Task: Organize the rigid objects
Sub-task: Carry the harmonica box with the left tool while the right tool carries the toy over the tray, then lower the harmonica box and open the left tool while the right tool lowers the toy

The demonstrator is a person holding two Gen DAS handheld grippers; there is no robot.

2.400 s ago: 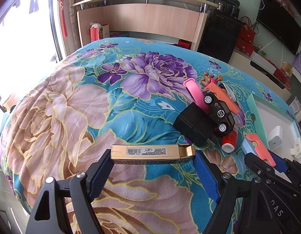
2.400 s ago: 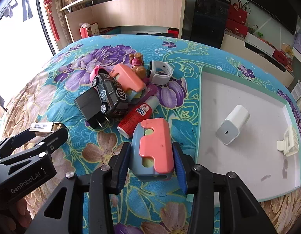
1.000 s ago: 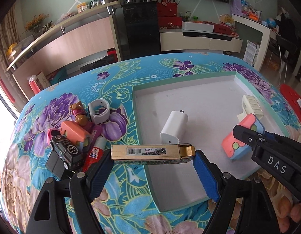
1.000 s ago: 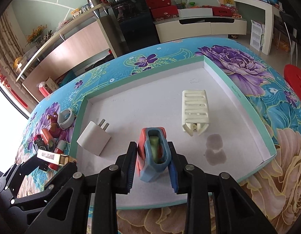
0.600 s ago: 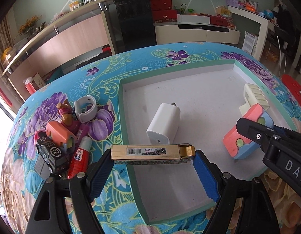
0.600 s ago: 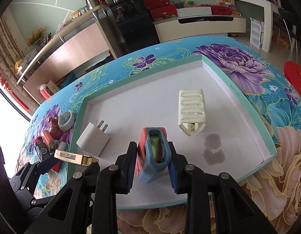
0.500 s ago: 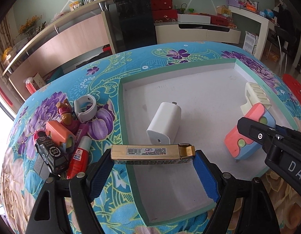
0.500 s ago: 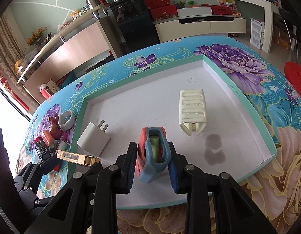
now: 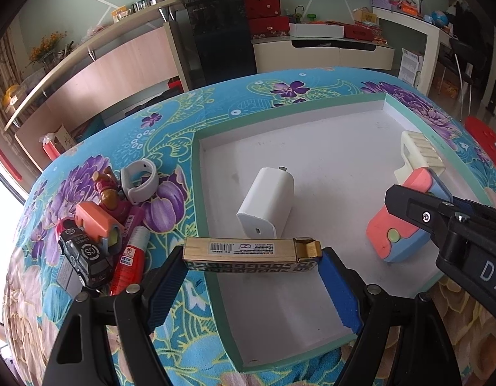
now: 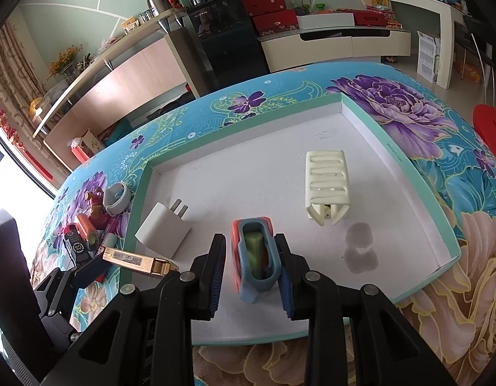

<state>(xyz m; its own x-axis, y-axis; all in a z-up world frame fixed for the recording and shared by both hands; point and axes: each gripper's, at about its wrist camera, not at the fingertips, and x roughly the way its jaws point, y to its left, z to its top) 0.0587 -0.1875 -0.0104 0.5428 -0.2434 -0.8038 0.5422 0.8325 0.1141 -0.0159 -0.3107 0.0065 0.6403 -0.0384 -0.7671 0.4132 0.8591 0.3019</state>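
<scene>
The left gripper (image 9: 252,276) fills the bottom of its own wrist view, its black arms rising from the lower corners and its two blue ribbed pads (image 9: 166,284) spread wide apart, pressed against the two ends of a long gold box (image 9: 248,252) held crosswise at mid-frame. In the right wrist view it enters from the lower left. The right gripper (image 10: 249,268) sits at bottom centre of its view, blue pads close together, clamped on the sides of a pink-and-blue toy (image 10: 256,257). In the left view it reaches in from the right edge.
</scene>
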